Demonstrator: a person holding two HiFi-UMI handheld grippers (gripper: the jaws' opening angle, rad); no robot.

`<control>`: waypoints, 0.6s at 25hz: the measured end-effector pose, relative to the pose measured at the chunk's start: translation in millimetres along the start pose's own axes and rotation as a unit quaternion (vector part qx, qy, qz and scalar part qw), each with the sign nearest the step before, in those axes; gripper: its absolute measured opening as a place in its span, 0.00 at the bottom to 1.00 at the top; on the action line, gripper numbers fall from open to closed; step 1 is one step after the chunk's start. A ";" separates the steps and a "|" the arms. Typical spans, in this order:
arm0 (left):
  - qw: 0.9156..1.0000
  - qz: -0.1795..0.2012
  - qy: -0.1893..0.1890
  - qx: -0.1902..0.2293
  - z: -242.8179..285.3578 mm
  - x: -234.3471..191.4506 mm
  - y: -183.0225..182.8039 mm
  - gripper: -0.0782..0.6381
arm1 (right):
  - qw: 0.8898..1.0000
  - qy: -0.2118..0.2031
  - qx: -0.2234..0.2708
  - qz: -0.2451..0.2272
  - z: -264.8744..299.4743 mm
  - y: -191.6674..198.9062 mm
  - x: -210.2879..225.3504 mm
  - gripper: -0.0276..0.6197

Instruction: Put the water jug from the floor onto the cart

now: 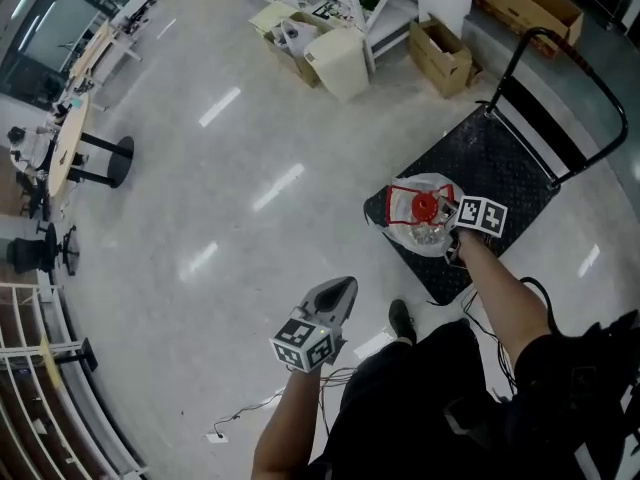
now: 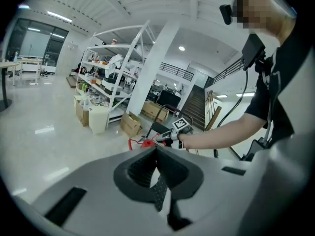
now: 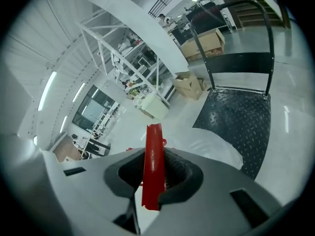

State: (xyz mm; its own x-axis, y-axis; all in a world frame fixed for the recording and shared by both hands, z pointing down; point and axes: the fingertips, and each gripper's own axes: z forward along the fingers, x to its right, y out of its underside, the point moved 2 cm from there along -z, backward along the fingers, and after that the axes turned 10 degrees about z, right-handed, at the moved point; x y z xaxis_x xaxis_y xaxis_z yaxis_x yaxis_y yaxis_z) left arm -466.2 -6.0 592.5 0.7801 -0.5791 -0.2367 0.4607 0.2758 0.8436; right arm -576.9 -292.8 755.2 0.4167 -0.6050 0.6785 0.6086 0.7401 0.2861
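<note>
The right tongs (image 3: 155,173) are closed on the red handle (image 3: 153,161) of the water jug (image 1: 424,215), the strap standing upright between the pads. Gripping the handle, not the smooth clear body, lets the jug hang below the tongs and be carried by one hand. In the head view the jug sits over the near corner of the cart (image 1: 505,158), at the edge of its black diamond-plate deck; I cannot tell whether its base rests on the deck or hangs just above it. That corner is the nearest part of the cart to the person, opposite the push bar (image 1: 575,63).

The left tongs (image 1: 338,290) are closed on nothing, held out over the bare floor (image 1: 230,168), well apart from jug and cart. They seem to have no share in the carry.
</note>
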 end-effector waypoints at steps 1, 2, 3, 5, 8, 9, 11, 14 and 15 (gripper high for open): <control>1.000 -0.005 -0.004 -0.001 -1.5 -2.8 3.7 0.11 | 1.000 0.003 0.000 -0.002 2.8 -1.8 -1.4 0.14; 1.000 -0.009 -0.007 -0.002 -2.4 -4.5 6.6 0.11 | 1.000 0.007 -0.001 -0.002 3.8 -3.3 -0.6 0.14; 1.000 -0.013 -0.009 -0.003 -2.9 -4.9 8.3 0.11 | 1.000 0.011 -0.001 0.001 2.9 -4.3 2.3 0.14; 1.000 -0.014 -0.006 -0.003 -3.0 -3.5 7.7 0.11 | 1.000 0.017 0.003 0.005 -3.3 -6.5 12.4 0.14; 1.000 -0.008 0.002 0.004 1.4 -3.2 3.7 0.11 | 0.999 0.034 0.023 0.014 -13.4 -16.1 32.0 0.14; 1.000 -0.006 0.006 0.007 3.1 -2.3 2.4 0.11 | 0.998 0.040 0.032 0.021 -16.2 -19.6 39.5 0.14; 1.000 -0.003 0.011 0.009 5.3 2.4 -0.3 0.11 | 0.997 0.054 0.046 0.031 -22.9 -25.1 55.2 0.14; 1.000 0.003 0.015 0.009 8.3 11.1 -3.4 0.11 | 0.995 0.072 0.057 0.045 -31.8 -30.3 77.9 0.14; 1.000 0.005 0.016 0.008 9.3 13.4 -3.4 0.11 | 0.994 0.074 0.057 0.053 -32.9 -30.2 84.1 0.14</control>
State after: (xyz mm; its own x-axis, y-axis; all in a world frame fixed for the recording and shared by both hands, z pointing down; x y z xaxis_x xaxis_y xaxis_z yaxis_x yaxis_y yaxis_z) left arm -461.2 -21.9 590.9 0.7980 -0.5516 -0.2427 0.4459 0.2695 0.8536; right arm -538.0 -375.7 781.4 0.5737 -0.5525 0.6046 0.4792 0.8251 0.2993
